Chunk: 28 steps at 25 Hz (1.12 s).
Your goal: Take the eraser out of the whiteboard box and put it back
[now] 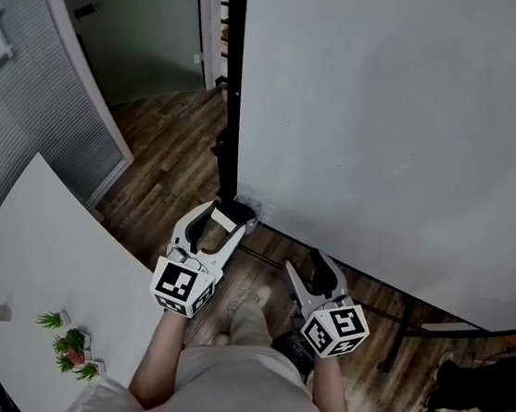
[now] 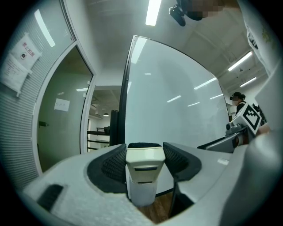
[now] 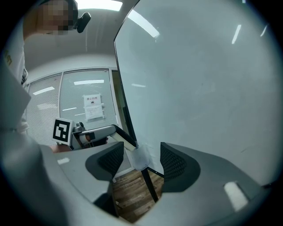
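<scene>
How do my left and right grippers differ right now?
The left gripper is clamped on the eraser; the right gripper is open and empty. The left sits at the whiteboard's bottom corner; the right is beside it, aimed at that corner. Both face the whiteboard.

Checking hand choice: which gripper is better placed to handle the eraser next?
Left. The left gripper grips the eraser by the box at the whiteboard corner; the right gripper is open and empty.

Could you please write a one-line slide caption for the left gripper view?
The left gripper grips the cream eraser in front of the whiteboard.
</scene>
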Tool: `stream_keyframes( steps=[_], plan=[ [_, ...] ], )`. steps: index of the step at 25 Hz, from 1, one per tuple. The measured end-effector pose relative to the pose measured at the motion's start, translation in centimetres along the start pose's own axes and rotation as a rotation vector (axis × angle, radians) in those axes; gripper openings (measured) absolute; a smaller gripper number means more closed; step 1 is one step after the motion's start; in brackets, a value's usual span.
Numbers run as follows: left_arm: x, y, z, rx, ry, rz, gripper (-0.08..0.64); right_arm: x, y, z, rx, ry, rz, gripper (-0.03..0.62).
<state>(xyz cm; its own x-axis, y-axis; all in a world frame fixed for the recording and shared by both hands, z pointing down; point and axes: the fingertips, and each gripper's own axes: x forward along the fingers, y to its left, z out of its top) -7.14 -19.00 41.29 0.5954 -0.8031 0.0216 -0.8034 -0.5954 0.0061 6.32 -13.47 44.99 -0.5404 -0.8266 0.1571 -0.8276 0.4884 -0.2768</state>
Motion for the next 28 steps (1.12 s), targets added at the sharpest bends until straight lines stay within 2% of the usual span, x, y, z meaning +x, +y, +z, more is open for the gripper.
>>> stream_keyframes(
  steps=[28],
  plan=[
    [2.2,0.7,-2.9,-0.038,0.062,-0.011,0.258,1.2,-1.7,-0.8,0.021,0.024,-0.019,0.252]
  ],
)
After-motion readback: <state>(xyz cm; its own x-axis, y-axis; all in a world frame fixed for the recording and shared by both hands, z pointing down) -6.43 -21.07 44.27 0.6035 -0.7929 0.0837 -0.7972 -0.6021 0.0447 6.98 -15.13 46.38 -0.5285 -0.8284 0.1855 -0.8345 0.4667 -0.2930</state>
